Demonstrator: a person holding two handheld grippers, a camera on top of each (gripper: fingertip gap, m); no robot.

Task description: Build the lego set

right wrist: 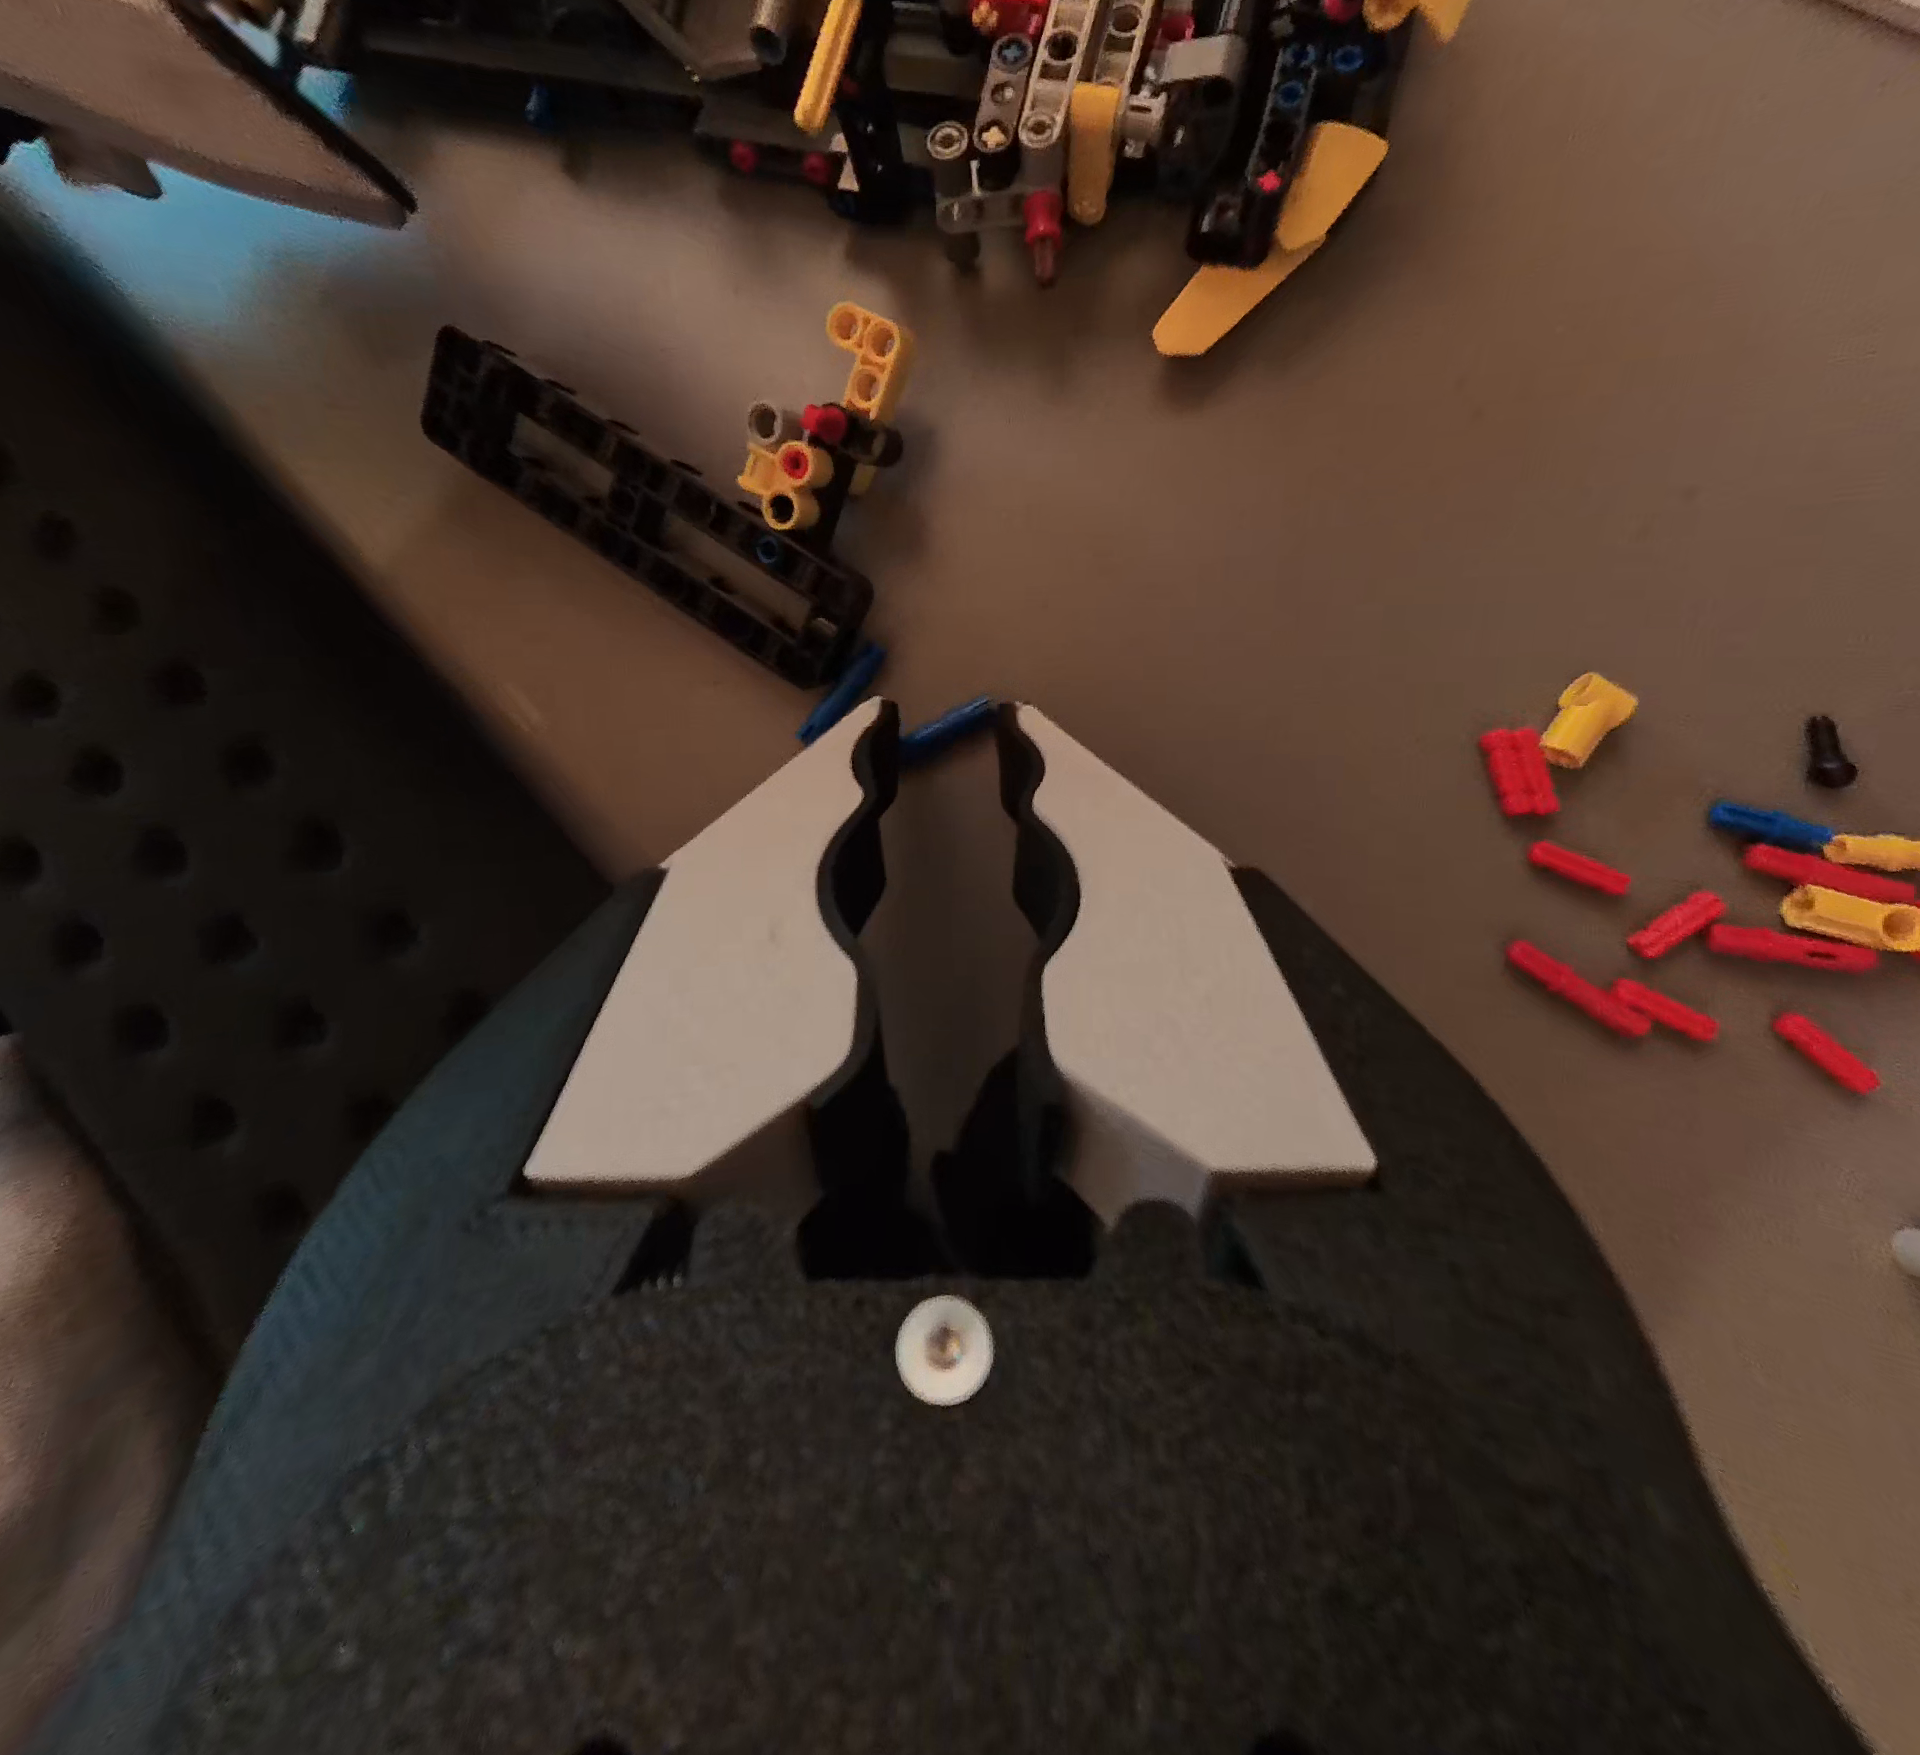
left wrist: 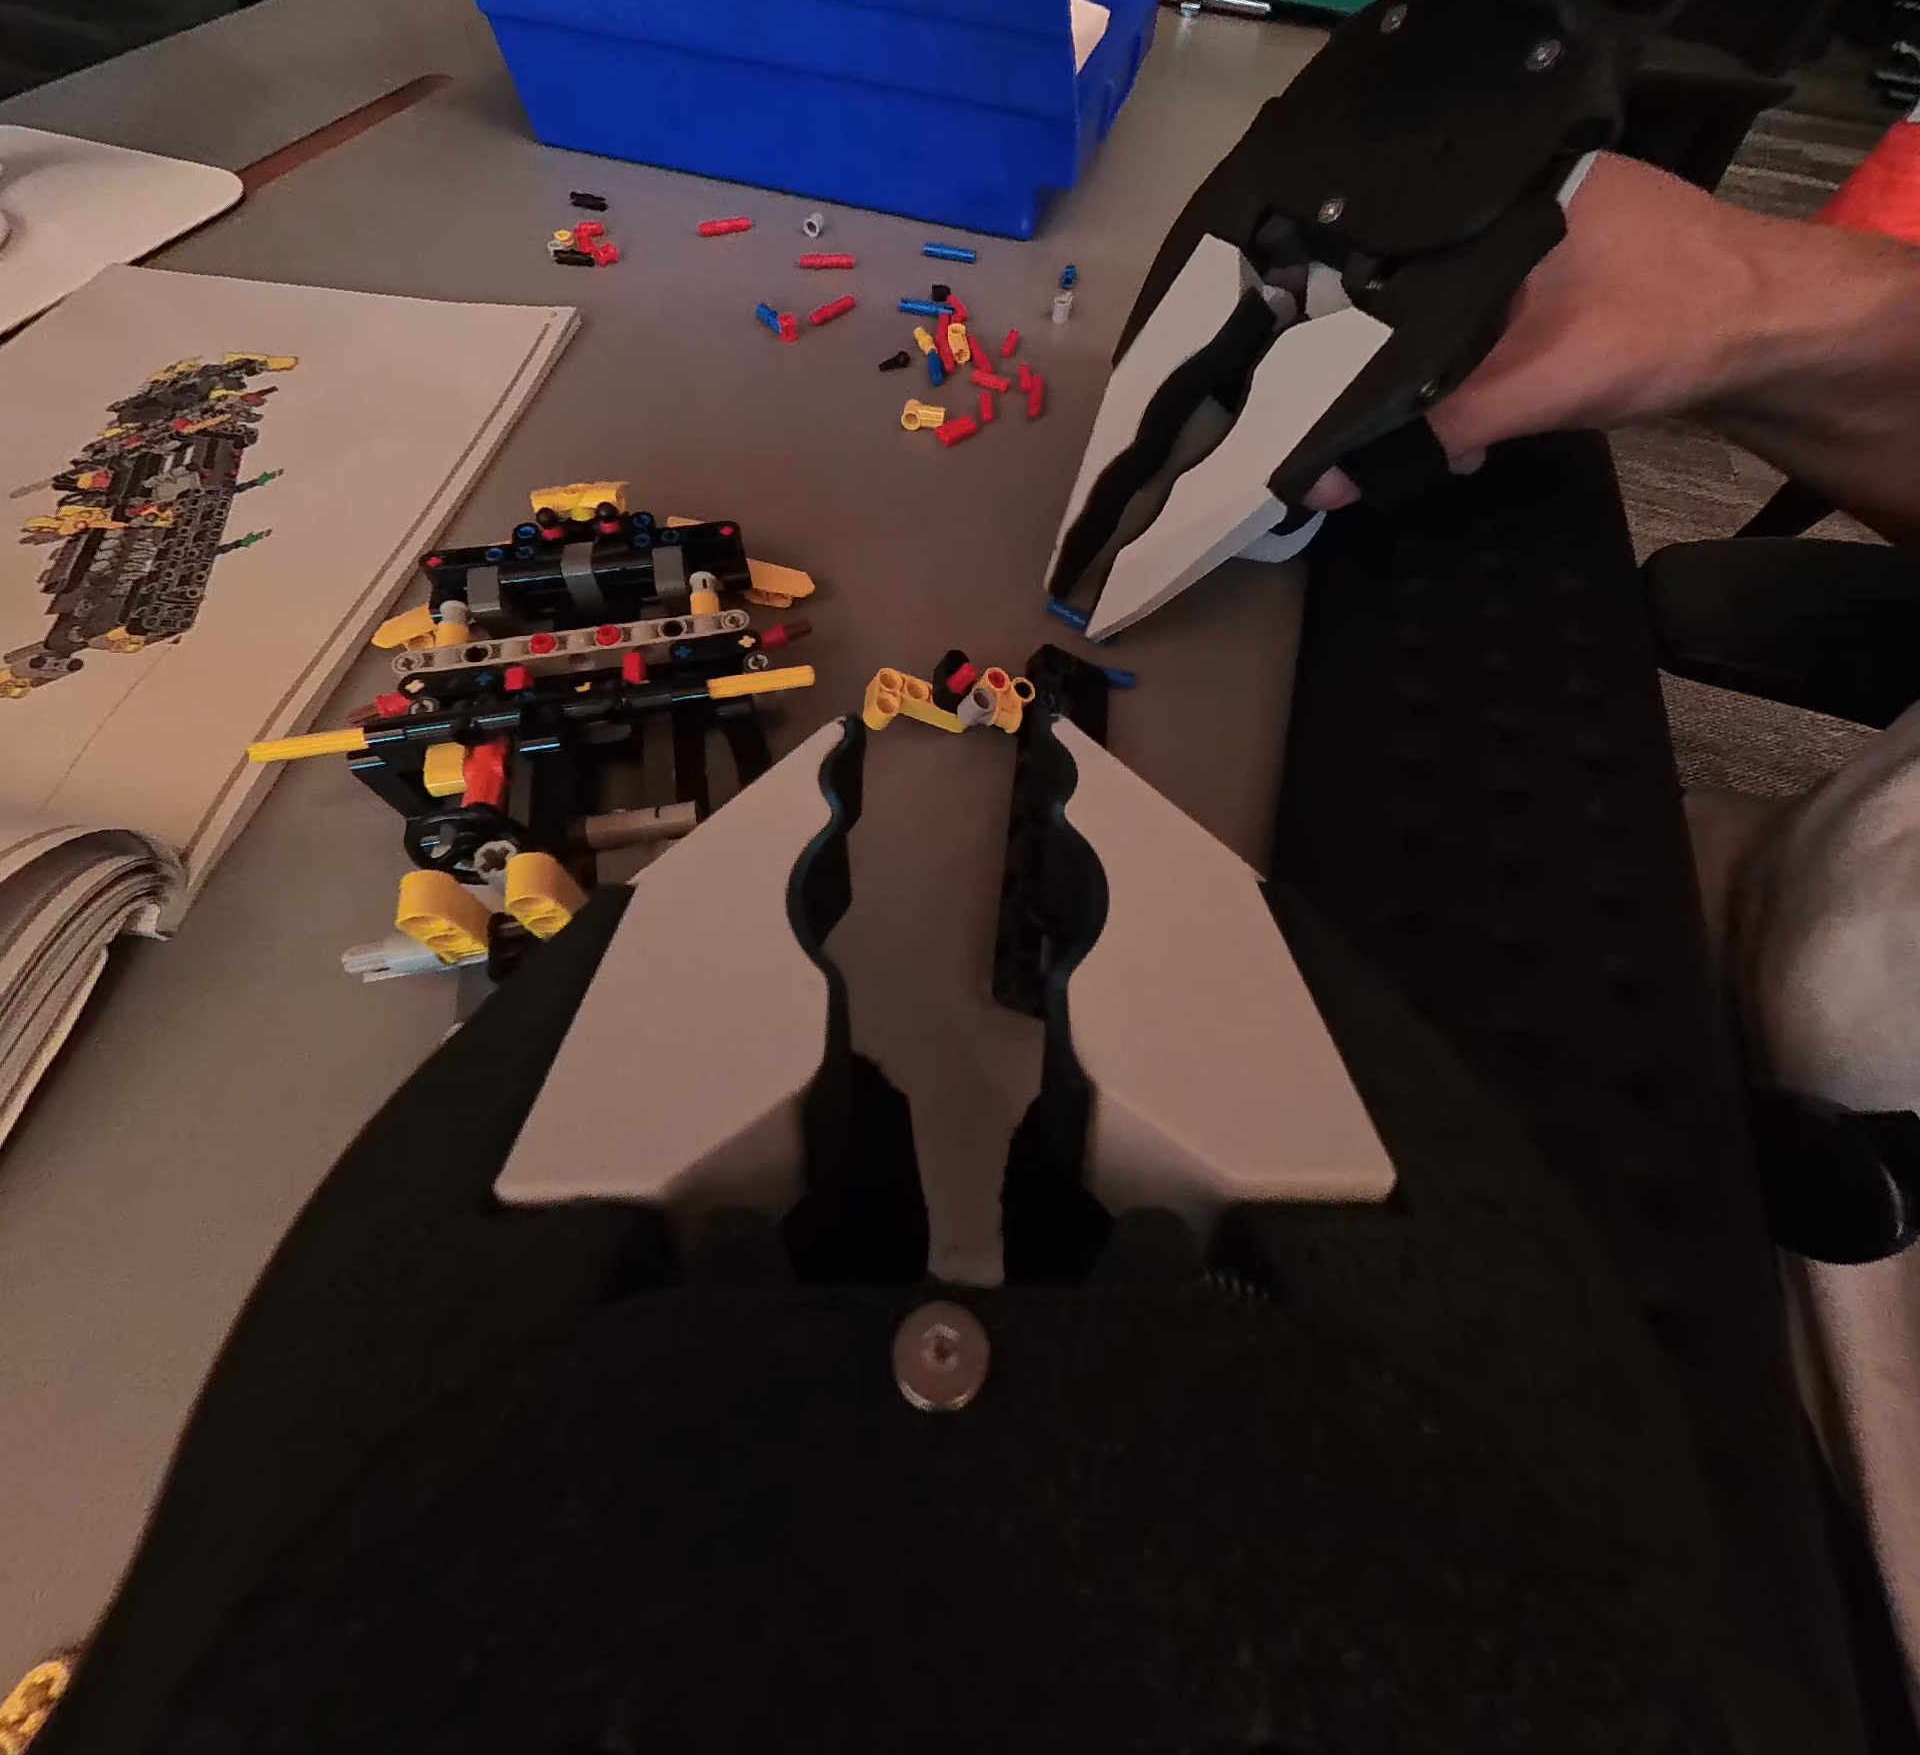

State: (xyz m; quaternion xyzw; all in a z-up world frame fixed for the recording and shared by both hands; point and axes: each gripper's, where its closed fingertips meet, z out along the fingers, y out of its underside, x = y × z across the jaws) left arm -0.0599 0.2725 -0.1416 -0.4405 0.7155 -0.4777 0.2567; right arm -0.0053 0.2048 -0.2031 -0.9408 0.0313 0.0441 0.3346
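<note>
- The left hand-held gripper (left wrist: 951,729) stands with its jaws a fair way apart and nothing between them, low over the tabletop (left wrist: 644,417).
- Just past its tips lie a black frame (right wrist: 644,500) and a small yellow sub-assembly (right wrist: 821,448) touching it. Both are apart from the main model, so I judge them not yet fitted.
- The right hand-held gripper (right wrist: 945,723) is narrowly parted, tips down at a blue pin (right wrist: 945,724). The pin sits in the gap, but I cannot tell whether it is pinched. A second blue pin (right wrist: 844,689) lies just beside, at the frame's end.
- The model (left wrist: 582,666), black, grey and yellow, is partly built and rests left of the frame, near the open manual (left wrist: 312,458).
- Farther off, loose red, blue and yellow pins (left wrist: 961,370) are scattered before a blue bin (left wrist: 790,43).
- Many parts remain unused, so the build looks well short of finished.
</note>
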